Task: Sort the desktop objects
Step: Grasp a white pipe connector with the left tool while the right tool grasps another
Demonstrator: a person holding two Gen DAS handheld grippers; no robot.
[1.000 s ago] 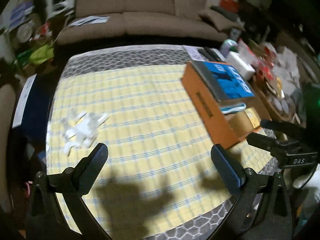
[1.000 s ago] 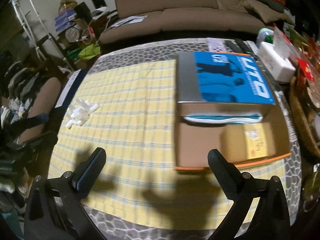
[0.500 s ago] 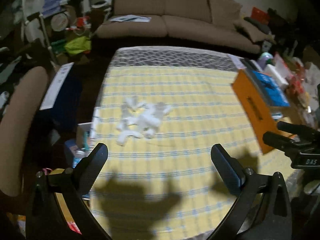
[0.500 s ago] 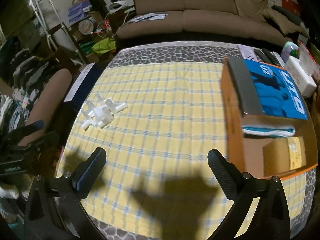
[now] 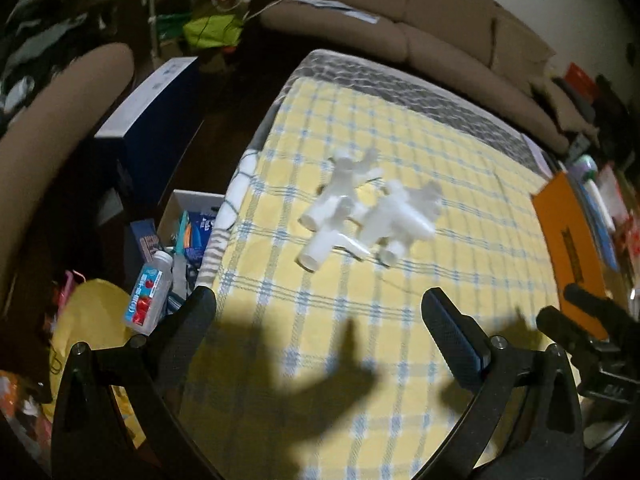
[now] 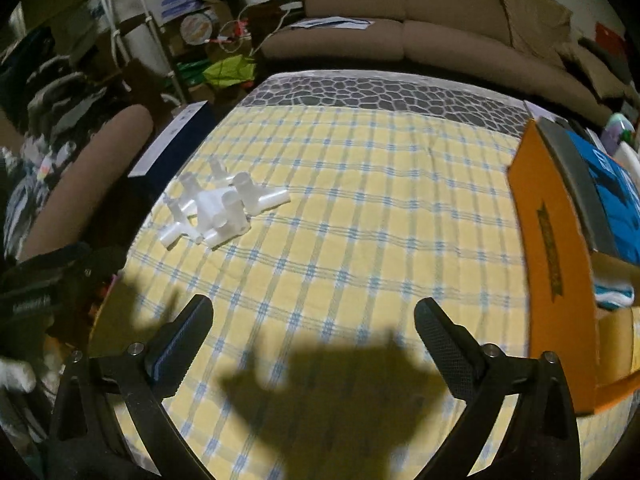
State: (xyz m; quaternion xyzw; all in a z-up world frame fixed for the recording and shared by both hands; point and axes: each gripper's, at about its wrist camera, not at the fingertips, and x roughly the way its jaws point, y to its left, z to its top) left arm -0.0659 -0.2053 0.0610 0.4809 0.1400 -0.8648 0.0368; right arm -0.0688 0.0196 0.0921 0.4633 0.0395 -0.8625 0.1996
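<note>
In the left wrist view, the left gripper point(image 5: 318, 316) is hovering over the near part of the desk point(image 5: 460, 152), which is covered by a yellow checked tablecloth point(image 5: 400, 288). Its fingers point(image 5: 192, 320) are standing wide apart and holding nothing. Ahead of them, a pile of white plastic pipe fittings point(image 5: 360, 216) is lying on the cloth near the desk's left edge, somewhat blurred. An orange cardboard box point(image 5: 568, 248) is sitting at the right side of the desk, well apart from the fittings. The right gripper point(image 5: 580, 328) is showing as a dark shape at the lower right edge; from here I cannot tell how its fingers are standing. Off the desk's left edge, a small bottle with a red and blue label point(image 5: 146, 298) is lying among clutter on the floor, and a brown sofa point(image 5: 420, 28) is standing beyond the far end.

In the right wrist view, the right gripper point(image 6: 314, 314) is hanging over the near middle of the tablecloth point(image 6: 360, 220) with its fingers point(image 6: 444, 332) spread wide and empty. The pipe fittings point(image 6: 218, 210) are lying heaped together to the left, close to the desk edge. The orange box point(image 6: 548, 240) is standing open at the right, with a blue book point(image 6: 612, 192) resting across its top. The sofa point(image 6: 400, 36) is sitting behind the desk point(image 6: 380, 92), whose grey pebble-patterned surface is showing past the cloth.
</note>
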